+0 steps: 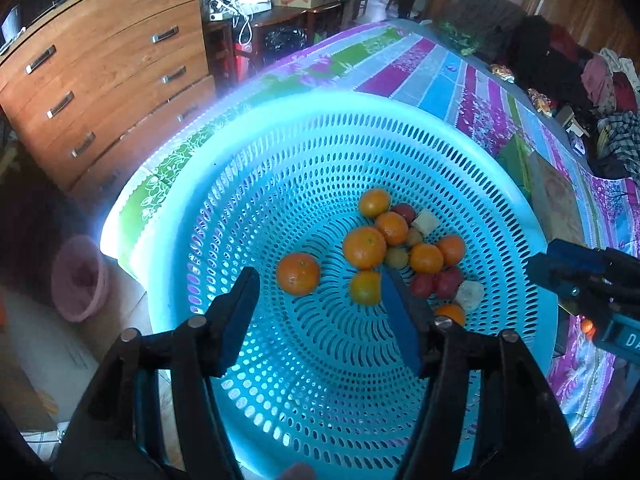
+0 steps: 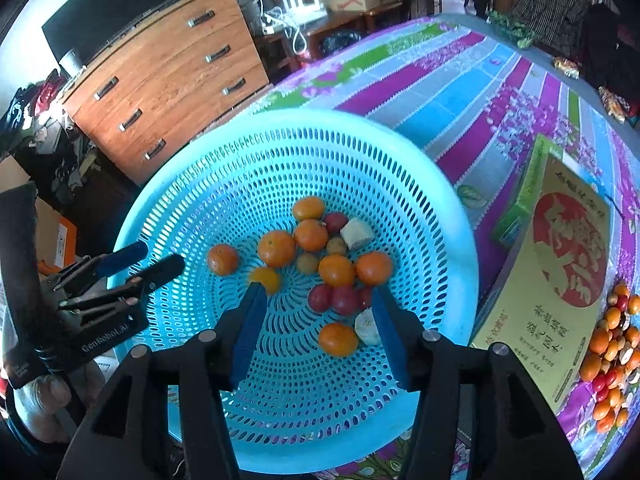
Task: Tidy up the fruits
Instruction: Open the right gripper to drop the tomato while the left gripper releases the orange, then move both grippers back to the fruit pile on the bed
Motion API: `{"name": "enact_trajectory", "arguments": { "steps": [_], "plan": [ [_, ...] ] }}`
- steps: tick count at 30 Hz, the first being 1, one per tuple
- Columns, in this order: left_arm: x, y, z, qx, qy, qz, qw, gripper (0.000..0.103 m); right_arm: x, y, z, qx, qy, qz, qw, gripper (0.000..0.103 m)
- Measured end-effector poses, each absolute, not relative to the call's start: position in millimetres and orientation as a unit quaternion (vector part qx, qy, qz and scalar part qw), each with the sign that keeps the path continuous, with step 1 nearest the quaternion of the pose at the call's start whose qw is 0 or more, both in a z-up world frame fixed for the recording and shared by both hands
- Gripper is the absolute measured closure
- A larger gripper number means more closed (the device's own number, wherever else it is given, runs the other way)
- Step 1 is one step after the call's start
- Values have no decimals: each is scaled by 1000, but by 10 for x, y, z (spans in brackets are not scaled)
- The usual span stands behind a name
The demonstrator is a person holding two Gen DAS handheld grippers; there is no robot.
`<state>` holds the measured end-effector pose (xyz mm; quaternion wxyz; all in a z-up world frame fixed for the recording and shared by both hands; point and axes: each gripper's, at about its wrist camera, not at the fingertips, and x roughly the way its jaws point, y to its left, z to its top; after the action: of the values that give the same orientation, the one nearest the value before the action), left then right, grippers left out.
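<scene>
Both tools, left tool (image 1: 316, 300) and right tool (image 2: 318, 320), open and empty above blue basket (image 2: 456, 240); loose fruit pile (image 2: 612, 344) lying right, nearer right tool.

The blue basket (image 1: 400, 120) is viewed steeply downward at close range from both wrists; its fruit-strewn bottom fills both frames' centres.
</scene>
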<state>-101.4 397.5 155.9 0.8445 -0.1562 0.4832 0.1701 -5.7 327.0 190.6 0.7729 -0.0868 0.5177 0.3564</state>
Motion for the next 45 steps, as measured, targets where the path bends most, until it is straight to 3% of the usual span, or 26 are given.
{"name": "enact_trajectory", "arguments": {
  "steps": [8, 16, 32, 34, 35, 45],
  "plan": [
    [-1064, 3857, 1724, -140, 444, 175, 868, 29, -352, 3071, 2268, -83, 427, 366, 822, 41],
    [-1039, 3649, 1780, -133, 423, 159, 882, 29, -759, 2449, 2272, -67, 389, 352, 849, 41],
    [-873, 2256, 2092, -20, 388, 23, 921, 31, -1341, 927, 2234, -80, 316, 213, 921, 38],
    [-886, 2086, 2153, -5, 369, 18, 929, 29, -1432, 743, 2286, -79, 303, 186, 931, 19],
    [-885, 2007, 2171, 0, 360, 13, 933, 29, -1481, 629, 2322, -72, 294, 174, 937, 14],
    [-656, 1158, 2037, 16, 357, -62, 932, 29, -1797, -244, 2551, -65, 233, 77, 967, 8]
  ]
}}
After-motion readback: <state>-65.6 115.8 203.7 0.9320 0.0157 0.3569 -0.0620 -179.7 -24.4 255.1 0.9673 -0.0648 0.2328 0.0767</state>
